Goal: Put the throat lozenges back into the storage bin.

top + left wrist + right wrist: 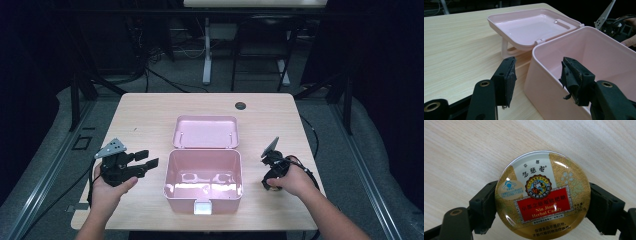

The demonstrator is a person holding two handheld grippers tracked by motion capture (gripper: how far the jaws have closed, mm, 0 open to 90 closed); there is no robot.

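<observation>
We're hovering our left gripper (146, 163) with fingers (506, 80) spread beside the open pink box (203, 181). At right, our right gripper (270, 159) is pinching the round candy tin (542, 195) by its rim over the desk (145, 115); we should be keeping it level and carrying it over the box wall.
</observation>
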